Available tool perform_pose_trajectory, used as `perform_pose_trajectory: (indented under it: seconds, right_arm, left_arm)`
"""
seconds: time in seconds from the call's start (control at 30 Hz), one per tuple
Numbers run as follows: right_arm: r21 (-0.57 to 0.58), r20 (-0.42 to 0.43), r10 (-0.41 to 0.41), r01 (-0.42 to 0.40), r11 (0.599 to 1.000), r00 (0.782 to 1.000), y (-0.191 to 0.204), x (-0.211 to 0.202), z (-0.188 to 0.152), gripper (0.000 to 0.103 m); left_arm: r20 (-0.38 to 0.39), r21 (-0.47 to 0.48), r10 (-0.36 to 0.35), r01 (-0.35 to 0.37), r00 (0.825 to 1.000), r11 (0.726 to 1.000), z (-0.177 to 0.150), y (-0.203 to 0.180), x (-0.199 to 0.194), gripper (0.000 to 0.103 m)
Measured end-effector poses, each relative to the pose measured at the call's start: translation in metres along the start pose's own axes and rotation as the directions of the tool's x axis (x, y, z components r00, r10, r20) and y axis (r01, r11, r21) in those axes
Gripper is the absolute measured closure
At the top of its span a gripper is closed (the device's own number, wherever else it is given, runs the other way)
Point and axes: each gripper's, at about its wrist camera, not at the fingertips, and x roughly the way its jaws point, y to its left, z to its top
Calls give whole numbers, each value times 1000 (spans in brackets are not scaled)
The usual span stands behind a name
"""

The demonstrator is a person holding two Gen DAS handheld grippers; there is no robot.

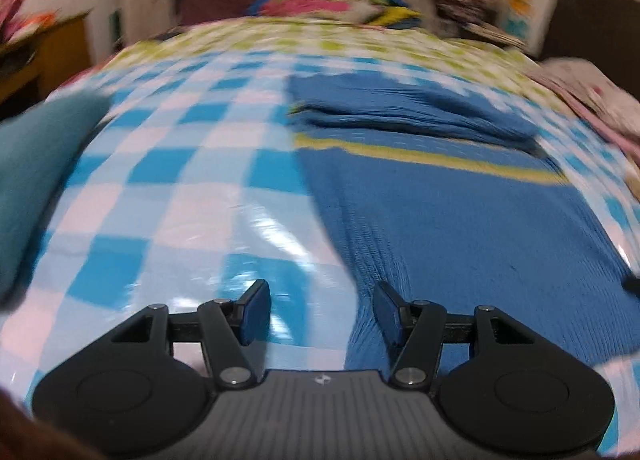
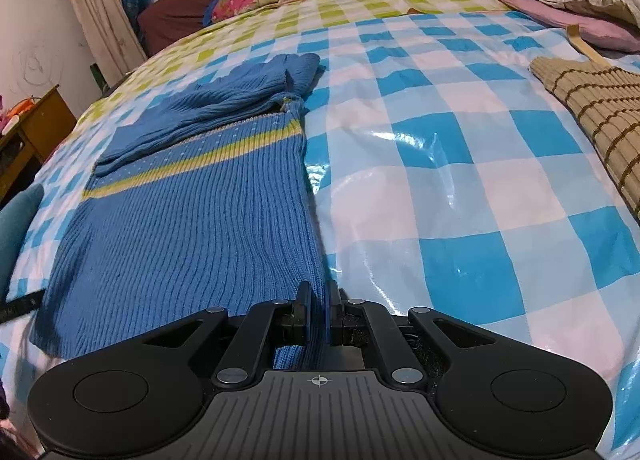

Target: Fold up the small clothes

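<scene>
Right wrist: tool [image 2: 319, 312] pinching blue sweater [image 2: 192, 228] hem.

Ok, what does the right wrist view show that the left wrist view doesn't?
Only the right wrist view: the right gripper shut on the blue sweater's hem corner, and a tan striped knit at the far right. Only the left wrist view: the left gripper open over the sweater's other edge, gripping nothing. Both: the sweater with its yellow stripe, sleeves folded in, on the checked bed cover.
</scene>
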Motion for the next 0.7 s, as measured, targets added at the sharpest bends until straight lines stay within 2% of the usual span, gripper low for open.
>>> perform_pose_trajectory:
  seconds: [0.07,0.23,0.33,0.4,0.5,0.63,0.67,0.7]
  right_arm:
    - [11,-3,0,0,1000,1000,-2,0,0,99]
    - [26,-2,8,-7,1000,1000,-4,1,-1,98]
    - [33,2,12,-12,999,1000,-4,1,-1,98]
    - [37,3,18,-18,999,1000,-5,1,-2,98]
    - [44,3,23,-23,999,1000,-7,2,-2,98]
    - [56,8,33,-33,998,999,-9,1,-3,98]
    - [59,10,35,-36,998,999,-10,2,-3,98]
    - [61,12,37,-38,997,999,-10,2,-4,98]
  left_arm:
    - [12,32,-8,8,1000,999,0,-9,-4,42]
    - [-6,-4,-45,45,999,999,2,-8,-11,42]
    - [-39,-15,-28,28,999,999,-2,-10,-2,42]
    - [-47,-44,-56,54,997,998,-3,-13,-1,43]
    - [-46,-17,-102,102,994,995,-3,-27,-4,43]
    - [-53,0,-93,93,994,996,-4,-30,-8,43]
    - [-59,-14,-87,86,994,996,-4,-27,-7,44]
    - [-66,-28,-89,87,994,996,-4,-24,-6,50]
